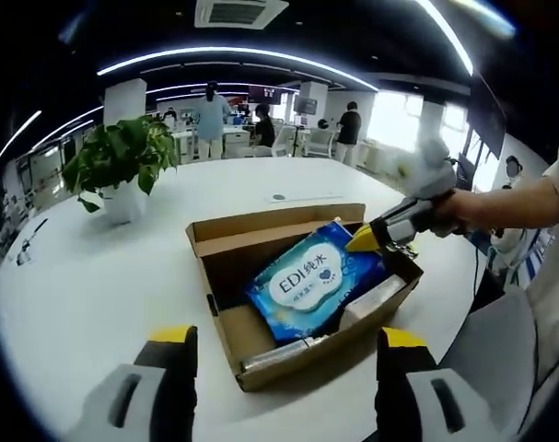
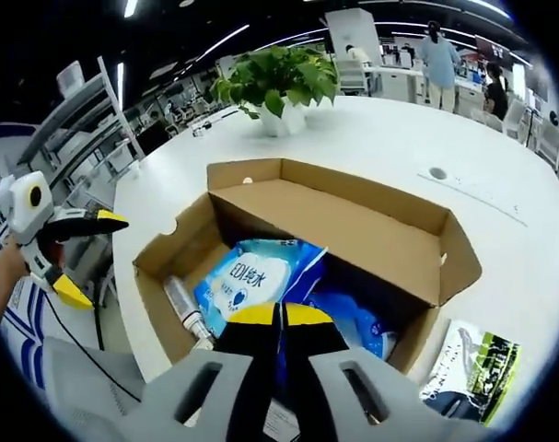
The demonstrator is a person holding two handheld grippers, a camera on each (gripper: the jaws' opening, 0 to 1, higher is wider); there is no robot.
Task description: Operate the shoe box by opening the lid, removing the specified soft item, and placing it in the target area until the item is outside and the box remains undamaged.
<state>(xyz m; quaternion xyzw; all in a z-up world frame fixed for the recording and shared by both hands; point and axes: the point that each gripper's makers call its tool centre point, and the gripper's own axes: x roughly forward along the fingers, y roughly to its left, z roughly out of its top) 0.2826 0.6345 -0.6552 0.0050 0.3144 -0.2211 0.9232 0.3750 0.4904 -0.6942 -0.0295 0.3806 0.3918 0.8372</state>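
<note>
An open brown shoe box (image 1: 226,324) lies on the white round table (image 1: 95,276), its lid (image 2: 339,226) folded back. Inside rests a blue soft pack of wipes (image 1: 311,281) with a white label. My right gripper (image 1: 364,239) reaches in from the right, its yellow tips at the pack's far corner. In the right gripper view its jaws (image 2: 279,316) are pressed together on the edge of the blue pack (image 2: 251,276), with blue film showing between them. My left gripper (image 1: 284,354) hovers in front of the box, jaws wide apart and holding nothing; it also appears as the gripper (image 2: 87,256) beyond the table's edge.
A silvery tube (image 2: 182,308) lies along the box's side wall. A potted plant (image 1: 121,161) stands at the back of the table. A printed booklet (image 2: 468,364) lies beside the box. A round cable port (image 2: 437,172) sits in the tabletop. People stand at desks far behind.
</note>
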